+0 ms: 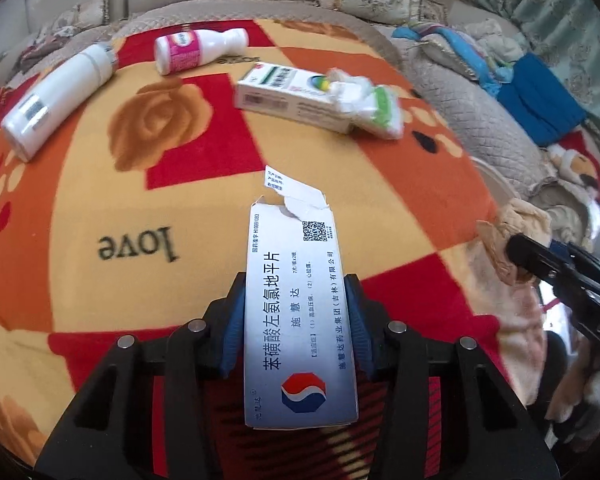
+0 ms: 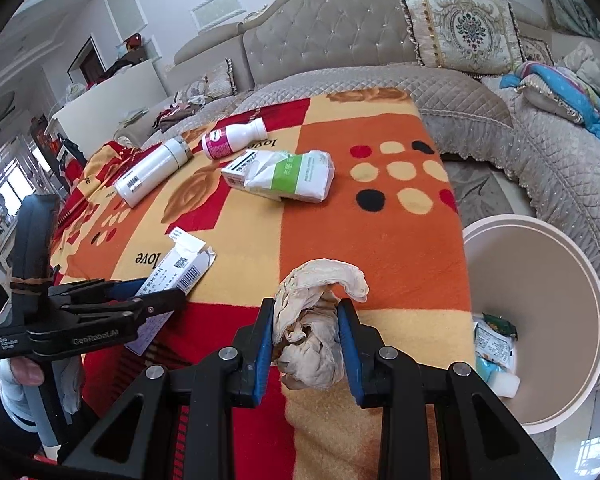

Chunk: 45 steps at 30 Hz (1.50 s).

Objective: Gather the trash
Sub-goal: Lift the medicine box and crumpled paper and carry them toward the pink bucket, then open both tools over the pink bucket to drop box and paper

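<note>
Currently catalogued, from the trash in hand outward:

1. Flat medicine carton [image 1: 300, 312], white with blue print, torn flap at its far end. Clamped by its long sides between the blue pads of the left gripper [image 1: 296, 320], held just over the blanket [image 1: 100, 200]; gripping across the narrow width likely keeps the light card from slipping while it is carried.

2. Crumpled beige tissue [image 2: 312, 336]. Pinched between the pads of the right gripper [image 2: 306, 340], jaws drawn close together on the wad, its loose end curling up beyond the fingertips. Soft and compressible, so a tight squeeze suits it.

3. Round bin [image 2: 540, 360], pale, standing beside the blanket's edge at the right of the right wrist view. Some wrappers already lie at its bottom; it appears to be the destination for both held items, the tissue being nearer.

4. Still lying on the blanket, well apart from both grippers: a white cylindrical bottle [image 1: 56, 100] on its side; a small pink-labelled bottle [image 1: 196, 50] on its side; a white box [image 1: 284, 96] with a green-and-white packet [image 2: 300, 176] leaning over it.

5. Surroundings: quilted sofa [image 2: 480, 120] behind and to the right.
</note>
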Each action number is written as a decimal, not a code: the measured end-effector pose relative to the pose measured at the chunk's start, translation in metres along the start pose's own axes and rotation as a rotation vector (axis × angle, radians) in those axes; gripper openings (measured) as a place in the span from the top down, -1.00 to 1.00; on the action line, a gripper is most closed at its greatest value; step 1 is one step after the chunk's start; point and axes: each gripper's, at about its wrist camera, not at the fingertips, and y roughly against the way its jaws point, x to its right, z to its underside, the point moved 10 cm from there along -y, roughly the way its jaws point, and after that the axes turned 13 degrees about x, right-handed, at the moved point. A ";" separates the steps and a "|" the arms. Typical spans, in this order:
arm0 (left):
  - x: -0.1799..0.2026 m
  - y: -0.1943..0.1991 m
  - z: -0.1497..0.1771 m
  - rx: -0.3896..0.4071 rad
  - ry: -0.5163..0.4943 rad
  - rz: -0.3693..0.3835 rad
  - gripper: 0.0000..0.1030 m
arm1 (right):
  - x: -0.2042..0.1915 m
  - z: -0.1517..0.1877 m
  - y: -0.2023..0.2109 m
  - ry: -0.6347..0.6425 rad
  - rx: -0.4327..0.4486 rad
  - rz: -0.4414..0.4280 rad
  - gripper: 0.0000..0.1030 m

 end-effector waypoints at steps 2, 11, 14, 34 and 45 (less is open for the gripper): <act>0.009 0.003 -0.003 0.014 -0.015 0.011 0.14 | 0.005 -0.003 0.004 -0.008 0.010 0.008 0.43; 0.067 0.007 -0.024 0.049 -0.067 0.090 0.14 | 0.040 -0.010 0.022 -0.046 0.040 0.062 0.43; 0.089 0.005 -0.028 0.054 -0.089 0.115 0.14 | 0.055 -0.010 0.029 -0.062 0.047 0.086 0.43; 0.208 -0.053 -0.045 0.007 -0.140 0.255 0.14 | 0.178 0.004 0.043 -0.185 0.029 0.278 0.43; 0.224 -0.064 -0.044 -0.002 -0.118 0.302 -0.15 | 0.203 0.014 0.043 -0.244 0.028 0.315 -0.04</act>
